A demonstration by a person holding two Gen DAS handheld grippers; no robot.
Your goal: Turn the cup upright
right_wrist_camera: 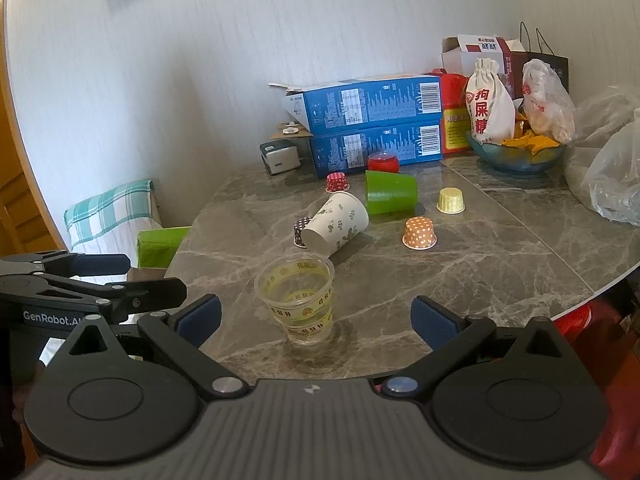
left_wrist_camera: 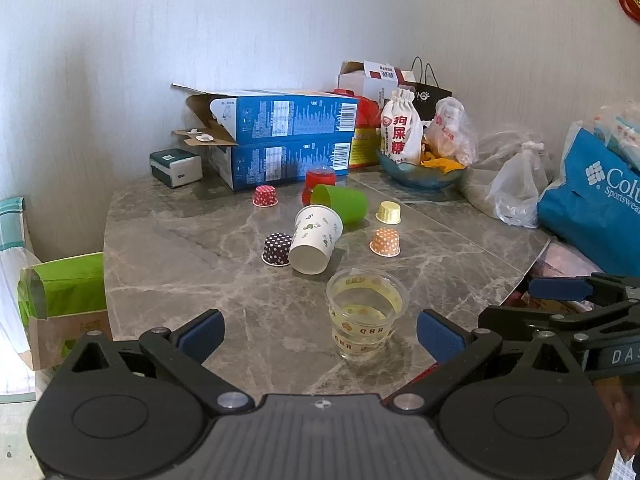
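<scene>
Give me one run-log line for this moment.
left gripper: open, empty | right gripper: open, empty | clear cup: upright | white paper cup: on side | green cup: on side

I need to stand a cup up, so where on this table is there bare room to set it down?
Bare marble lies right of the clear cup, in front of the orange dotted cup. The strip left of the white paper cup is also free. Around the green cup it is crowded.

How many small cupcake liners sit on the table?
4: red dotted liner near the blue boxes, dark dotted liner beside the paper cup, yellow liner and orange liner at right. Others may be hidden.
</scene>
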